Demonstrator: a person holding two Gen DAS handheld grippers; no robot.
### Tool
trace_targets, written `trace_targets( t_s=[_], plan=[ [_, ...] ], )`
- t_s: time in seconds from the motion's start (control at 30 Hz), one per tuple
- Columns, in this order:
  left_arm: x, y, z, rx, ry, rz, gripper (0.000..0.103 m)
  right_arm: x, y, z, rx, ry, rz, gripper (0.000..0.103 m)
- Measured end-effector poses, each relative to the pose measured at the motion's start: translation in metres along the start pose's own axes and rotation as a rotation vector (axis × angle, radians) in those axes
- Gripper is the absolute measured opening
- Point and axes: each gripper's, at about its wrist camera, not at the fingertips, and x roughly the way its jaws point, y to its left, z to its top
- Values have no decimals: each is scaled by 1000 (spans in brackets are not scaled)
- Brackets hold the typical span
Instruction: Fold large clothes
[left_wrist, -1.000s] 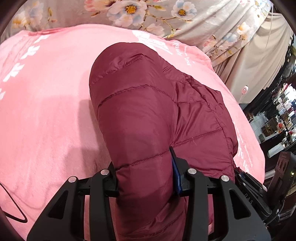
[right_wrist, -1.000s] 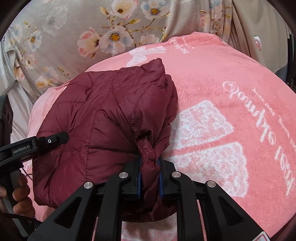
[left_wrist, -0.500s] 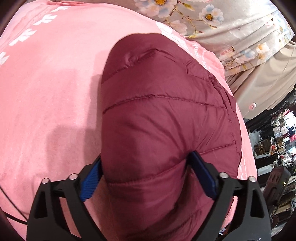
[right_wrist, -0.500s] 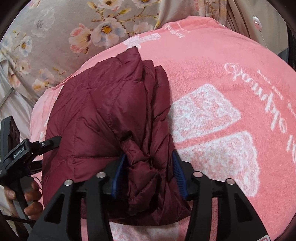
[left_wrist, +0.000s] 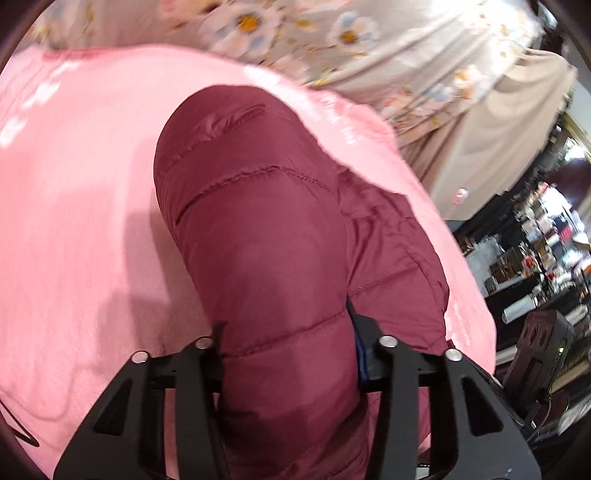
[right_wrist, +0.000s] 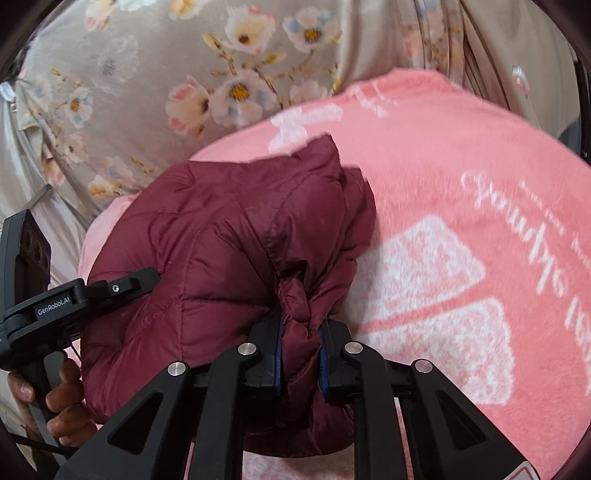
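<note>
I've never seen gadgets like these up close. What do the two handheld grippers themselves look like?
Both are matte black plastic. The right gripper has angular linkage arms with triangular cut-outs, round silver pivot pins and blue pads on its fingers. The left gripper looks the same from its own camera; seen from the right wrist, it carries white "GenRobot.AI" lettering, a small screw and a pistol-style handle, with a thin black cable below.

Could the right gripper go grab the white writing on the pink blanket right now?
Probably not: the right gripper is shut on the red jacket, so it would have to let go first. The blanket itself lies uncovered.
</note>
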Motion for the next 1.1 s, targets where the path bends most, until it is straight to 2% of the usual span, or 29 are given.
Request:
trace_targets(
  t_s=[0.17,0.43,0.63,0.83,0.93,1.1],
  plan=[
    [-36,-46,8,121,-117,-49,36,-61,15,20,-76,-182,-24,15],
    [-122,-111,27,283,-404,-123,36,-153,44,52,-175,-485,-34,15],
    [-192,-135,49,227,-599,-171,36,-209,82,80,-277,-703,-15,14],
    [-247,-187,46,196,-779,-153,36,-278,98,110,-379,-890,-35,14],
    [-264,-207,41,186,-810,-179,36,-302,91,123,-391,-929,-46,14],
    [-264,-234,45,173,-809,-245,36,-333,80,143,-409,-986,-91,15]
  ],
)
